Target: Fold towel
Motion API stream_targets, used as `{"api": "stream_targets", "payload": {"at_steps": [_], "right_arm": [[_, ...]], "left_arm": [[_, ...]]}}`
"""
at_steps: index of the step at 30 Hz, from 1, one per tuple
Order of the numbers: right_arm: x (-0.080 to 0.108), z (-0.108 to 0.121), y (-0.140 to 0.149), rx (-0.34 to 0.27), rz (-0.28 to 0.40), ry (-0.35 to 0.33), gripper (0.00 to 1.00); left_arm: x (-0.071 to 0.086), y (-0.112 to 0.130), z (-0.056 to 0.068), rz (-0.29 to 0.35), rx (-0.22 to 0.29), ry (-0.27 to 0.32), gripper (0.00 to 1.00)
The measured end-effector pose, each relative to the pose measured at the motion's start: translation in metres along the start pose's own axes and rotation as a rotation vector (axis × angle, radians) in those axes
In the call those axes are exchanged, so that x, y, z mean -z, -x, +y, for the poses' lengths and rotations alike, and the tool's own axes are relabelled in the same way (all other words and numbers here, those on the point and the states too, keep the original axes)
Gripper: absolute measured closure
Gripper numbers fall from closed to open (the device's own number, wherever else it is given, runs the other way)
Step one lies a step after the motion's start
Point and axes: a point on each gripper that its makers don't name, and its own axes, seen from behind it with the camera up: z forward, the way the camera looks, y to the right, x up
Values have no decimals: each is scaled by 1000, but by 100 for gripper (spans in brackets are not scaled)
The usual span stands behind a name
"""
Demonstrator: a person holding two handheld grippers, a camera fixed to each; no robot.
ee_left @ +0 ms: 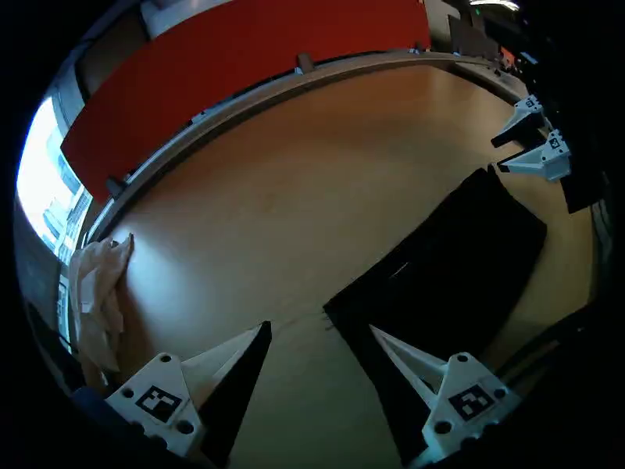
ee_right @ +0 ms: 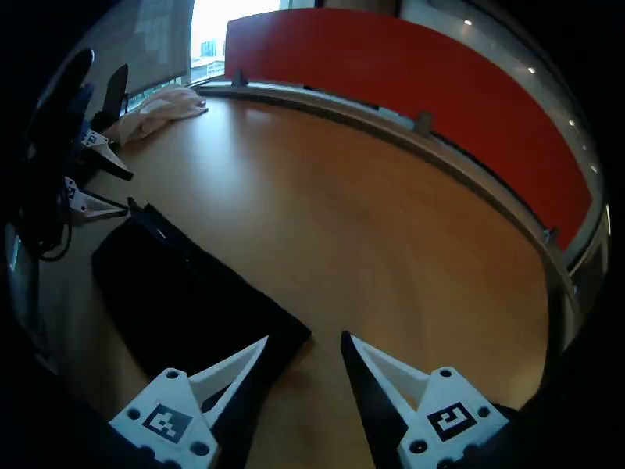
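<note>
Black towel (ee_left: 445,266) lies flat, near edge hidden behind left claw (ee_left: 319,327).

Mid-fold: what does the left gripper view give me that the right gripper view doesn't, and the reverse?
Left gripper view: the left gripper close up, open, at one corner of the flat black towel, with the right gripper by the far corner. Right gripper view: right gripper close up at its corner, the left gripper far off. Both: the towel, the wooden table, crumpled beige cloth, red panel.

No legible text anywhere, apparently
</note>
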Motion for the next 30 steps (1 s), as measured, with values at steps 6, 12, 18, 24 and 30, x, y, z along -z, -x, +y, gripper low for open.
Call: {"api": "stream_targets", "payload": {"at_steps": [6, 12, 18, 24, 30], "right_arm": [[5, 1, 2, 13, 0, 8, 6], [12, -7, 7, 16, 3, 1, 6], [22, -16, 11, -1, 9, -10, 6], [31, -21, 18, -16, 9, -13, 6], [40, -25, 30, -39, 5, -10, 6]], "left_arm": [[5, 2, -1, 8, 46, 13, 4], [13, 7, 5, 10, 82, 39, 4], [22, 11, 9, 13, 104, 47, 4], [33, 16, 14, 23, 128, 52, 4], [44, 27, 19, 23, 150, 46, 4]]}}
